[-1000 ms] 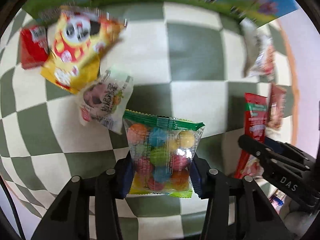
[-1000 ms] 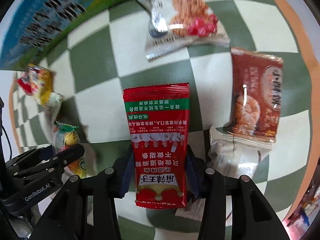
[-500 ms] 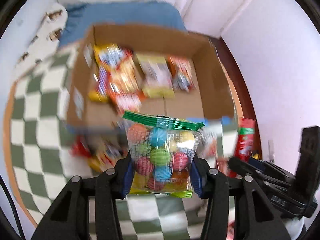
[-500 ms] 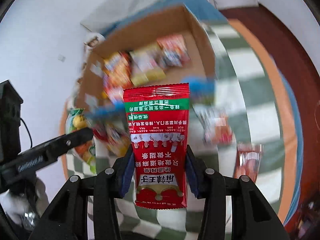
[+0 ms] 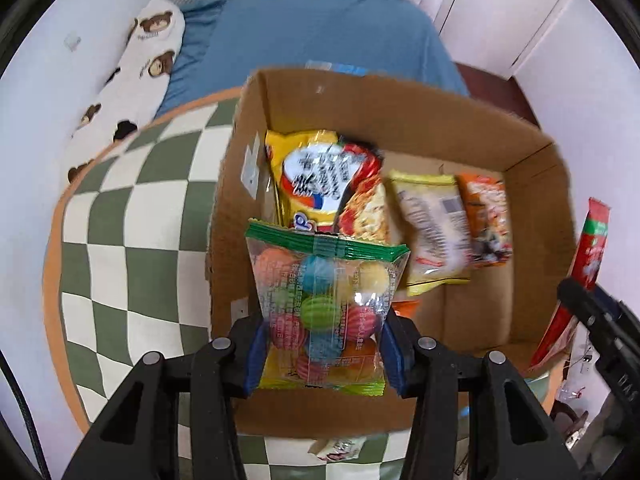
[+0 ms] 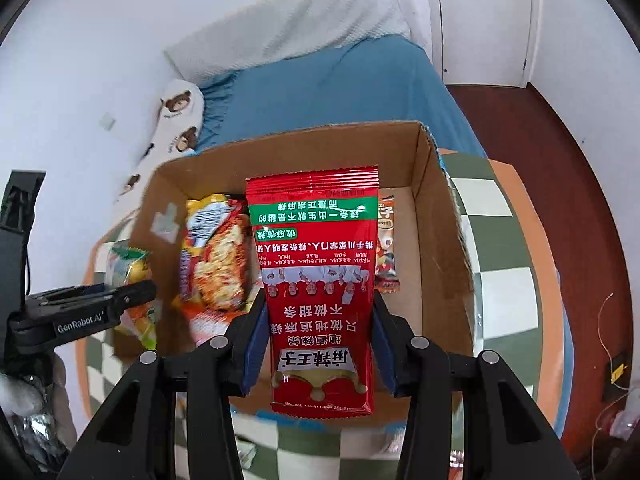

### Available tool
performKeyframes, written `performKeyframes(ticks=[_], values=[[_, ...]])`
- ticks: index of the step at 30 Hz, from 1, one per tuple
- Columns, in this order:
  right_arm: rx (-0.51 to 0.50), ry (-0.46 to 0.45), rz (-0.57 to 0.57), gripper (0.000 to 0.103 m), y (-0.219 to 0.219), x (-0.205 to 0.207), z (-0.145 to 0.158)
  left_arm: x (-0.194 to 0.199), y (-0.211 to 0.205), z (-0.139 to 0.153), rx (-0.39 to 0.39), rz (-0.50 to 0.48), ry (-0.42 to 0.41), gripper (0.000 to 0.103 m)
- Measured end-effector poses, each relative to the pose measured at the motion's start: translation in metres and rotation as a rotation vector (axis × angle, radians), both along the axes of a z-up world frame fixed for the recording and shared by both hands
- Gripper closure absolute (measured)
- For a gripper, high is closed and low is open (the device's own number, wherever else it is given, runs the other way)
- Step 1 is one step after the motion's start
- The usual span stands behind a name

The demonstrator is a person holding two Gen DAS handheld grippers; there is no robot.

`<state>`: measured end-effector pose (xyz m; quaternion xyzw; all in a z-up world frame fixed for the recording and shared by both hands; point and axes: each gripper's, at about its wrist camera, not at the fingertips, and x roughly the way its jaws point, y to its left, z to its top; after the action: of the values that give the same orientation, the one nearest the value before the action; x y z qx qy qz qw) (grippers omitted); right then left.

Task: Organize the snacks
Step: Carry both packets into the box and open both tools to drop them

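Note:
My left gripper (image 5: 322, 354) is shut on a clear bag of coloured candy balls (image 5: 326, 304) and holds it above the near left part of an open cardboard box (image 5: 536, 188). My right gripper (image 6: 318, 350) is shut on a red snack packet (image 6: 318, 276) and holds it above the same box (image 6: 438, 216). Inside the box lie a yellow-red chips bag (image 5: 316, 180), a pale yellow packet (image 5: 434, 228) and an orange packet (image 5: 486, 220). Each gripper shows at the edge of the other's view, the right one (image 5: 592, 312) and the left one (image 6: 92, 304).
The box stands on a green-and-cream checkered table (image 5: 132, 216) with an orange rim. A small packet (image 5: 340, 448) lies on the table in front of the box. Behind are a blue bed (image 6: 320, 88), a bear-print pillow (image 5: 132, 76), a white door and red-brown floor (image 6: 580, 184).
Both grippers have lifted off the checkered table with their packets and swung up toward the box. The box now fills both views and sits closer than half a second ago.

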<state>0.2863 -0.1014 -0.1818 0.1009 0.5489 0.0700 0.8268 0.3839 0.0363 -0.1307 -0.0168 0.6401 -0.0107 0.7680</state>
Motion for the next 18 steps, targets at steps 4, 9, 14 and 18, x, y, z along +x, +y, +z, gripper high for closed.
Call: performKeyframes(ticks=[4,9,14,18], values=[[-0.001,0.048,-0.014,0.054,-0.003,0.017,-0.028,0.001,0.007,-0.023,-0.011,0.024,0.047,0.058],[0.007,0.102,-0.010,0.052,-0.005,0.022,-0.053,-0.006,0.009,-0.041,-0.007,0.029,0.091,0.056],[-0.012,0.199,0.007,0.024,-0.004,0.019,-0.081,-0.011,0.005,-0.037,-0.053,0.015,0.047,0.021],[-0.042,0.212,0.026,0.022,0.000,0.014,-0.086,-0.011,-0.001,-0.033,-0.026,0.013,0.025,0.011]])
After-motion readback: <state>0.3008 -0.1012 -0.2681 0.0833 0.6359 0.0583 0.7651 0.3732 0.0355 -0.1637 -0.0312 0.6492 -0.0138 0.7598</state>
